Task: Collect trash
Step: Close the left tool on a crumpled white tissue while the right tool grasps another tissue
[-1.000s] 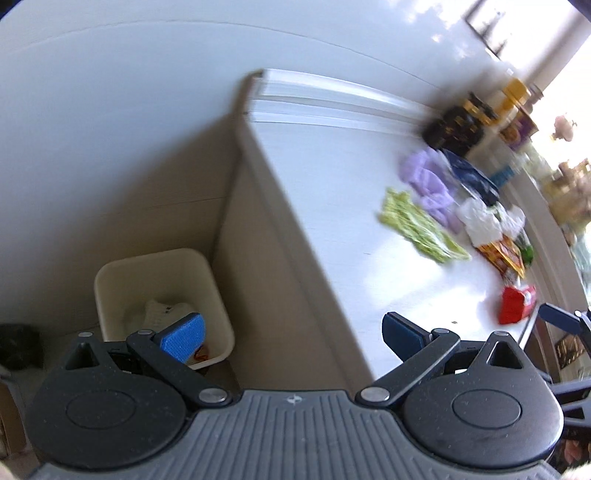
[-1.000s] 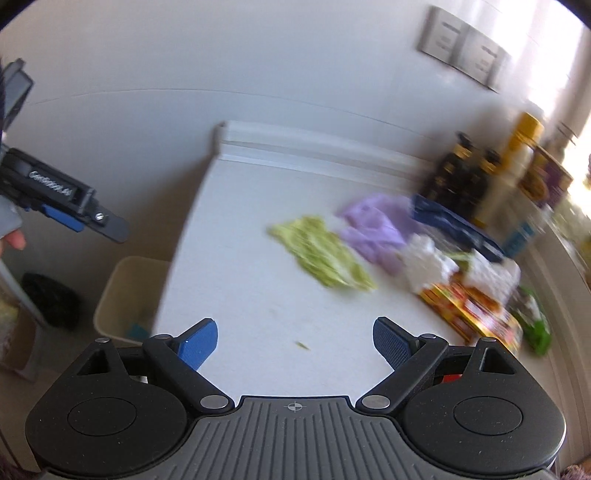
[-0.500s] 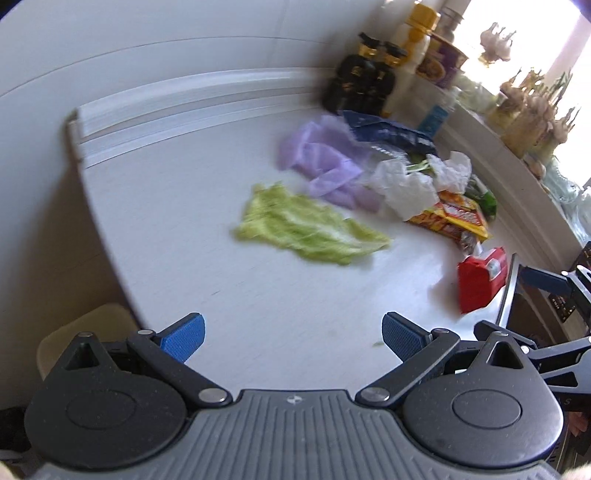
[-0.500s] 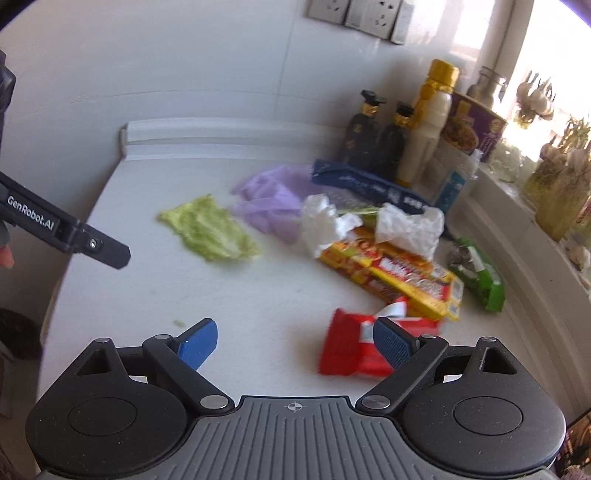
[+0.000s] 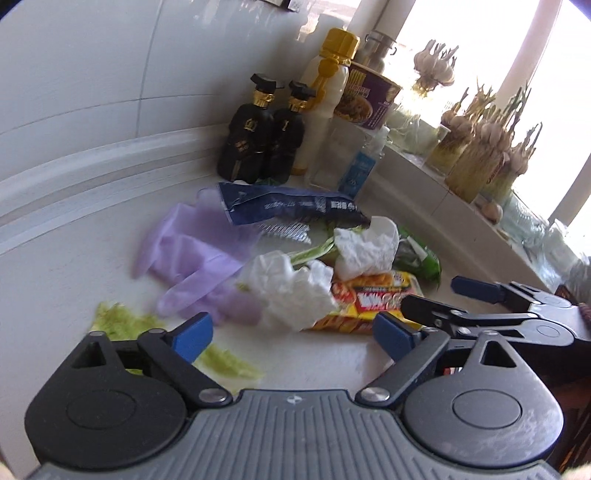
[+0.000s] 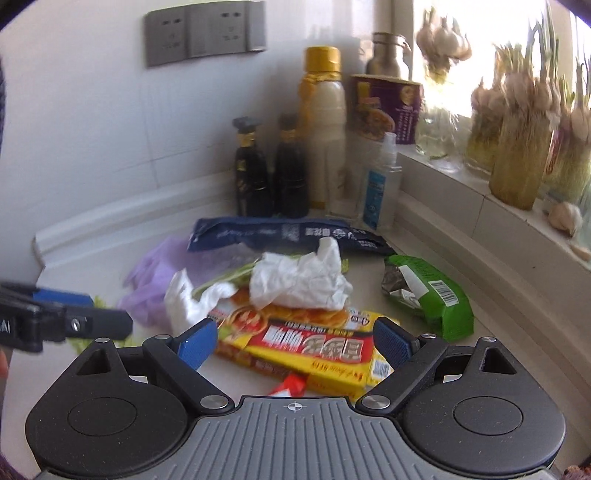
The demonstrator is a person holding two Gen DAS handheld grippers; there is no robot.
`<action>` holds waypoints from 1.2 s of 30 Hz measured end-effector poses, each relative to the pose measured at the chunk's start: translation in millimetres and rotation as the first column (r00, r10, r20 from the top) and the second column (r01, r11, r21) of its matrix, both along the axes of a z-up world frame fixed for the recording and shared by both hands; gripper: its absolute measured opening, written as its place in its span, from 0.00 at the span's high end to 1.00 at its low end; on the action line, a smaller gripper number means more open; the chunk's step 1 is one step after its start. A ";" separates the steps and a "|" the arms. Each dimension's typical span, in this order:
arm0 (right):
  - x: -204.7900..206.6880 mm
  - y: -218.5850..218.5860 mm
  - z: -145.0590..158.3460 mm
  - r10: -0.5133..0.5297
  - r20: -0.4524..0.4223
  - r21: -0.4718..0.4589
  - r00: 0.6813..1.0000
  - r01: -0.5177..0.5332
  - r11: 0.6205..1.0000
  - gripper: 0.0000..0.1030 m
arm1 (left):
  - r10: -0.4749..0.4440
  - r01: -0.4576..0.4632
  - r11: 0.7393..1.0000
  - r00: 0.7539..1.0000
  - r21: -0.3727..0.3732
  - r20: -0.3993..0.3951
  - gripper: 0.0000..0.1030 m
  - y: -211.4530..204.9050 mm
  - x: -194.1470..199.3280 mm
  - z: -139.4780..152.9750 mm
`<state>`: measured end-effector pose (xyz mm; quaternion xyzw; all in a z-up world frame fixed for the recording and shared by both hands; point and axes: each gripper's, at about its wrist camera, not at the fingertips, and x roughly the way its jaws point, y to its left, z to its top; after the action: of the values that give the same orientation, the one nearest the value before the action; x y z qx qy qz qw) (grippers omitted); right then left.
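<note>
Looking down onto a white desk (image 5: 74, 266) strewn with trash, seen through two handheld grippers.

Left gripper (image 5: 291, 332) hovering near the near-left edge of the pile, jaws narrowing at this moment, nothing between them yet. Right gripper (image 6: 293, 341) hanging splayed wide over a yellow snack packet (image 6: 317, 350), its blue pads either side of the packet and not pressing on it; gripping nothing.

Lying in a loose heap at the middle of the desk:
- purple disposable gloves (image 5: 192, 258) at the left
- two crumpled white tissues (image 5: 291, 288), one nearer and one farther, resting on the yellow snack packet
- a dark blue wrapper (image 5: 288, 206) at the far side
- a green wrapper (image 6: 432, 295) at the right
- pale green vegetable scraps (image 5: 122, 321) at the near left, partly hidden behind the left gripper
- a sliver of red wrapper (image 6: 291, 384) showing just beneath the right gripper

Standing against the far wall and not trash: two dark sauce bottles (image 5: 258, 136), a tall yellow-capped bottle (image 5: 325, 92), a purple tub (image 5: 369, 99), a small clear spray bottle (image 6: 380, 184). Garlic bulbs and sprouting plants (image 5: 480, 147) lining the window sill at the right. Grey wall sockets (image 6: 205, 33) above.

Judging progress: seemingly early going, with every visible piece sitting on the desk and none held. No bin showing in either view. Left to do, by this reading: closing on a first piece, most likely the yellow packet or a tissue, then clearing the rest one by one.
</note>
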<state>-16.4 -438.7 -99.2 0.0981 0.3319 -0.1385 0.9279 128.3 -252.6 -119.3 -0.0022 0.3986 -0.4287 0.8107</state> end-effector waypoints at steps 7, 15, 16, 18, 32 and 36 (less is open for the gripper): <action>32.6 -26.2 -15.3 -0.033 -0.019 0.093 0.999 0.035 0.995 0.12 | 0.029 -0.029 1.000 0.999 0.000 -0.016 0.28 -26.2 7.7 -13.8; 54.1 -28.7 -23.1 -0.018 -0.019 0.112 1.000 0.020 0.994 0.19 | 0.060 -0.060 0.998 0.998 0.001 -0.020 0.47 -34.1 11.1 -17.6; 55.3 -28.4 -23.4 -0.019 -0.019 0.112 1.000 0.021 0.994 0.24 | 0.062 -0.062 0.998 0.998 0.001 -0.019 0.51 -34.5 11.1 -17.4; 57.4 -28.3 -23.2 -0.025 -0.019 0.112 1.000 0.027 0.993 0.34 | 0.063 -0.063 0.998 0.998 0.002 -0.015 0.57 -35.1 11.0 -16.9; 43.2 -32.9 -17.5 -0.074 -0.007 0.120 0.997 0.074 0.990 0.84 | 0.078 -0.077 0.997 0.996 0.029 -0.037 0.89 -36.0 13.1 -17.3; 33.6 -32.2 -14.1 -0.093 0.005 0.123 0.996 0.091 0.988 0.85 | 0.071 -0.070 0.997 0.997 0.018 -0.027 0.82 -35.6 10.6 -13.0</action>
<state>17.2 -470.9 -113.2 0.1707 0.3299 -0.1601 0.9146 138.8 -288.2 -132.3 -0.0155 0.4132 -0.3965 0.8196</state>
